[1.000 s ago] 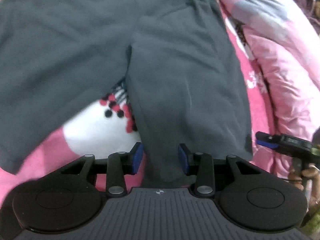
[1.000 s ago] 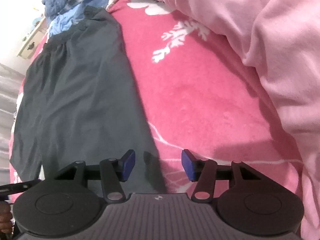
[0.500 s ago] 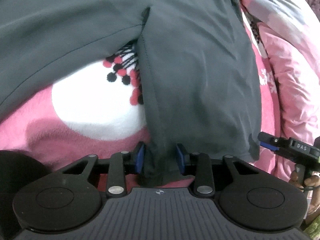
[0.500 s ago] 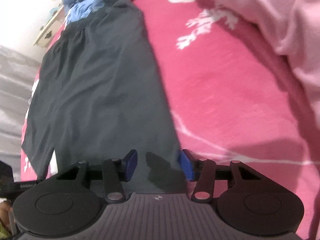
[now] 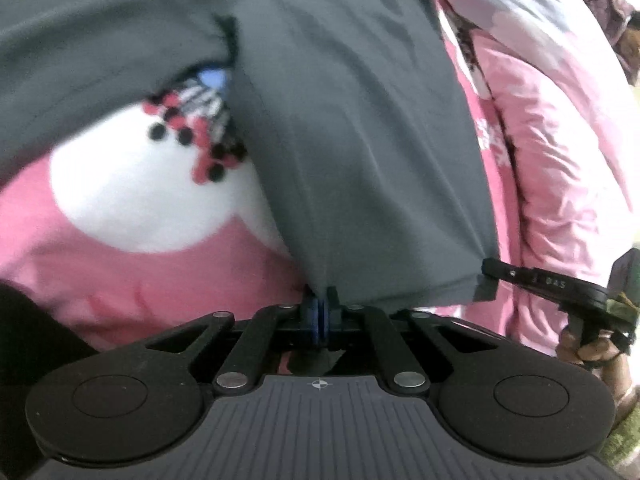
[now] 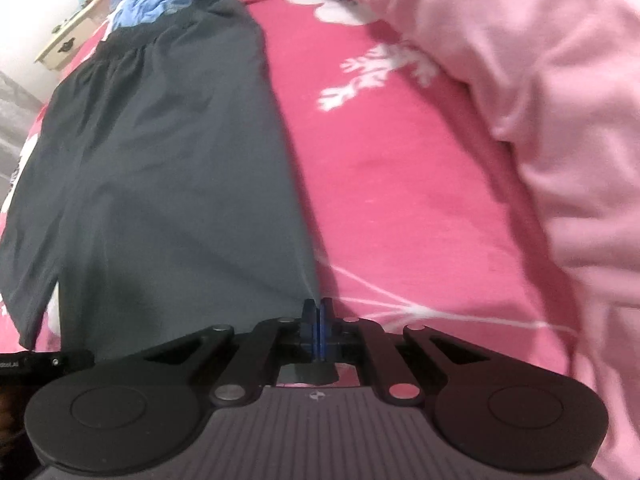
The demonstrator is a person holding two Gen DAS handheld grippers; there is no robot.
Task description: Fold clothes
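The dark grey shorts [image 5: 340, 120] lay spread flat on a bed covered by a pink blanket [image 6: 400, 180], waistband far from the cameras and both leg hems near them. A rumpled pale pink quilt [image 6: 540, 80] was bunched along the blanket's far side, and some blue clothes [image 6: 152, 0] sat beyond the waistband.

The cloth looked thin, light and limp, the sort that would sag and crease wherever it was not supported. It would probably not slip much on the fleecy blanket, so dragging it could bunch it up; lifting seemed the safer way. The two corners of one leg hem looked like good holds, since a pull from both would keep that edge straight for a fold toward the waistband or across the other leg.

The left gripper [image 5: 320, 312] had its fingers clenched on the inner corner of the nearer leg's hem, and the cloth rose in a small peak out of the pinch. The right gripper [image 6: 316, 320] was clamped on the same leg's outer corner, at the edge where grey met pink. In the left wrist view the right gripper appeared at the hem's far corner, with the holding hand [image 5: 592, 344] partly visible below it. Both tools pointed steeply down at the bed, fairly close together, one at each end of that hem.
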